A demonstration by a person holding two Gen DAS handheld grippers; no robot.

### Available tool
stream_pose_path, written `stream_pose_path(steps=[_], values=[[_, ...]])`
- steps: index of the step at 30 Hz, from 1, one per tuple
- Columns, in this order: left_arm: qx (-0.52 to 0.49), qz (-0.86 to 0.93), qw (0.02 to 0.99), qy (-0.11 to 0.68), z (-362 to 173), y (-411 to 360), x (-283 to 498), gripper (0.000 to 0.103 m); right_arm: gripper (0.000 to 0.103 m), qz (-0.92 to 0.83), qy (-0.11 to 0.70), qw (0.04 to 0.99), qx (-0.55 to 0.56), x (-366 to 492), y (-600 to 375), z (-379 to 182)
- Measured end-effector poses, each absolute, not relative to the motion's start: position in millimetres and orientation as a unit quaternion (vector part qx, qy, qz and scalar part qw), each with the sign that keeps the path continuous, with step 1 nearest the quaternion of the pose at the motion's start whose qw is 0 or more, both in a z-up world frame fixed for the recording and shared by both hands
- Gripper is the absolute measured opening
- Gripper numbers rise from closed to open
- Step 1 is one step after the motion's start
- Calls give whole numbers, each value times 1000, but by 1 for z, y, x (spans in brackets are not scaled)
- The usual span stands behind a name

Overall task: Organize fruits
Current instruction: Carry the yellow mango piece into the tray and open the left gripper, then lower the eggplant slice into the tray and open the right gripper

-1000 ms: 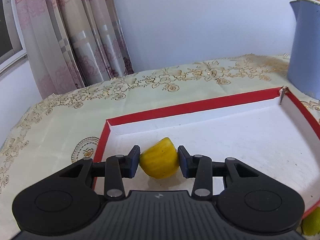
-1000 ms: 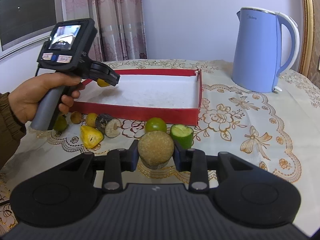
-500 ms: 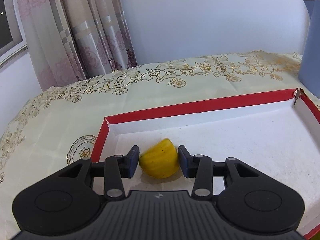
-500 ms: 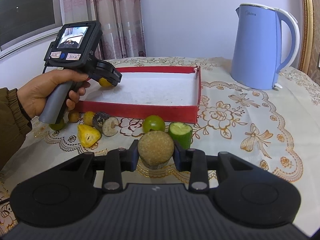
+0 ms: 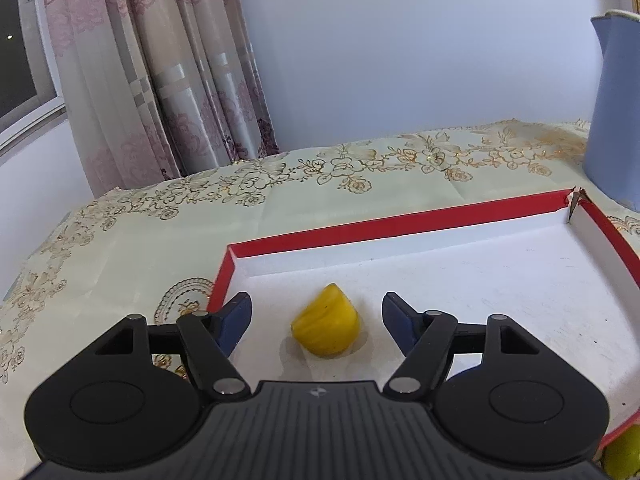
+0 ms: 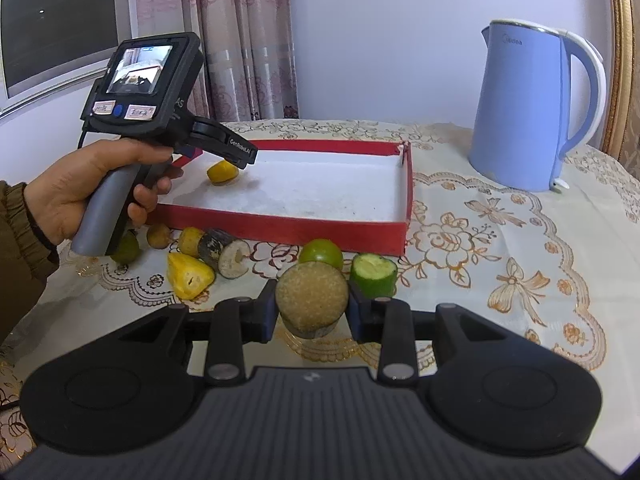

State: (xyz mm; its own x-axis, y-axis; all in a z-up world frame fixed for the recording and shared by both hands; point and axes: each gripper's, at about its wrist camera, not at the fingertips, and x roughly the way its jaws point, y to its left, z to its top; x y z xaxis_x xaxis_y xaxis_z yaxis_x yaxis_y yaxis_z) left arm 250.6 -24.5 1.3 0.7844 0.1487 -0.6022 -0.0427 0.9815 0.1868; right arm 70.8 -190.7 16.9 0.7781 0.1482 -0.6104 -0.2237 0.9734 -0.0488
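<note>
A yellow fruit piece (image 5: 326, 330) lies on the white floor of the red-walled tray (image 5: 392, 224), near its left corner; it also shows in the right wrist view (image 6: 222, 172). My left gripper (image 5: 316, 318) is open, its jaws wide on either side of the piece, not touching it. My right gripper (image 6: 310, 312) is shut on a round brown cut fruit (image 6: 311, 298), held just above the tablecloth in front of the tray (image 6: 280, 228).
Loose fruit lies before the tray: a lime (image 6: 321, 254), a cucumber piece (image 6: 374, 274), a yellow wedge (image 6: 188, 276), a dark cut stem (image 6: 224, 252), small round fruits (image 6: 158, 236). A blue kettle (image 6: 532, 108) stands at the back right.
My left gripper has opened and let go of the yellow piece, which now rests on the tray floor. My right gripper still holds the brown fruit in about the same place.
</note>
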Motion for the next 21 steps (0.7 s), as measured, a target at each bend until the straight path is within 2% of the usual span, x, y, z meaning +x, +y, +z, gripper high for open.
stream_pose_path(steps=[11,14,21], values=[[77,86,946,304,21,-6,207,76,33,109,288,945,-107,99,-180,43],[84,99,949,287,30,2,183,83,33,115,289,944,-108,120,-181,46],[54,72,959,270,38,17,125,87,33,109,295,942,-118,176,-177,42]])
